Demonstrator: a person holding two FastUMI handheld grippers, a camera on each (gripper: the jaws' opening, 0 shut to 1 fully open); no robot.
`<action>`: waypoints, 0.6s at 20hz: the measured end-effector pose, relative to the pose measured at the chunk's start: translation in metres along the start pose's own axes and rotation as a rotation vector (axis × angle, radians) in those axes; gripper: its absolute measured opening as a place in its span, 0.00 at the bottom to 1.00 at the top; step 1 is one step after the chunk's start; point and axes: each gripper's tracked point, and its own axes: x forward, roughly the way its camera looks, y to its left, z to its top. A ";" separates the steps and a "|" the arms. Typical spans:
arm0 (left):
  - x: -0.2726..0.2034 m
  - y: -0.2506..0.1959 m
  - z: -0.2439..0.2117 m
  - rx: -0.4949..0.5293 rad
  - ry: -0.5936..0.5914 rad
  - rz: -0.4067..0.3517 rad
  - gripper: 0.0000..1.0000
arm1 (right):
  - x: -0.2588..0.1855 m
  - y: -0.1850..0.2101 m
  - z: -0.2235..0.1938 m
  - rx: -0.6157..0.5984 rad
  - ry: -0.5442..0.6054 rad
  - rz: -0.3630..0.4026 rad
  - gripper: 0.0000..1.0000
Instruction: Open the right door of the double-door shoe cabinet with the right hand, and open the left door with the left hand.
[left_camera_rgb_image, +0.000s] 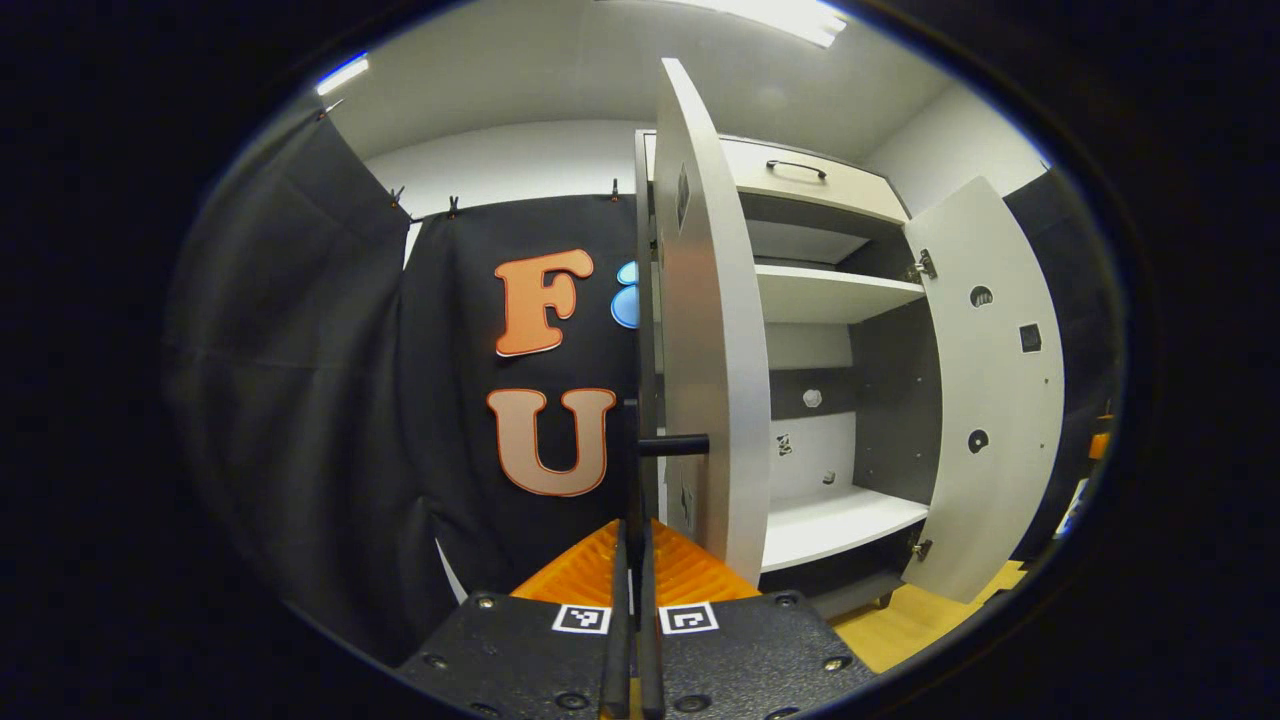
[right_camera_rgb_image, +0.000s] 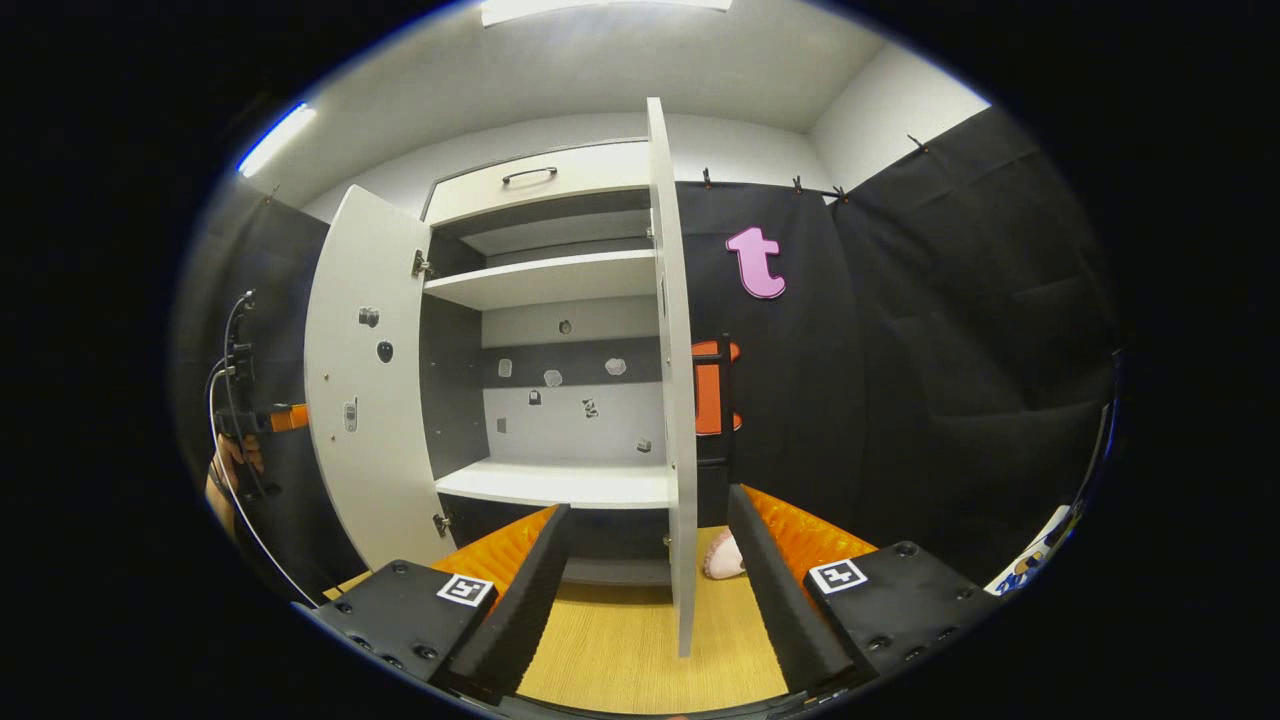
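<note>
The white shoe cabinet (left_camera_rgb_image: 830, 295) stands with both doors swung out. In the left gripper view the left door (left_camera_rgb_image: 705, 330) is edge-on just ahead, and my left gripper (left_camera_rgb_image: 634, 535) is shut on its thin black vertical handle (left_camera_rgb_image: 632, 450). The right door (left_camera_rgb_image: 990, 400) hangs wide open farther right. In the right gripper view the right door (right_camera_rgb_image: 672, 400) is edge-on, with its black handle (right_camera_rgb_image: 722, 400) on the far side. My right gripper (right_camera_rgb_image: 648, 500) is open, its fingers either side of that door's edge and apart from it. The left door (right_camera_rgb_image: 370, 400) is wide open.
The shelves (right_camera_rgb_image: 560, 480) inside the cabinet are bare, and a drawer (right_camera_rgb_image: 540, 185) sits on top. A pale pink object (right_camera_rgb_image: 722, 557) lies on the wooden floor (right_camera_rgb_image: 620, 640) behind the right door. A hand with the other gripper (right_camera_rgb_image: 245, 430) is at far left.
</note>
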 end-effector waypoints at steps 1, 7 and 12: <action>-0.001 0.000 -0.001 0.004 0.004 -0.002 0.08 | 0.000 0.001 -0.001 0.002 0.003 0.002 0.99; -0.015 -0.012 0.006 -0.033 -0.015 -0.012 0.06 | 0.008 0.003 -0.005 0.006 0.012 0.004 0.99; -0.017 -0.033 0.020 -0.025 -0.072 -0.058 0.06 | 0.011 0.012 -0.005 0.023 0.011 0.039 0.91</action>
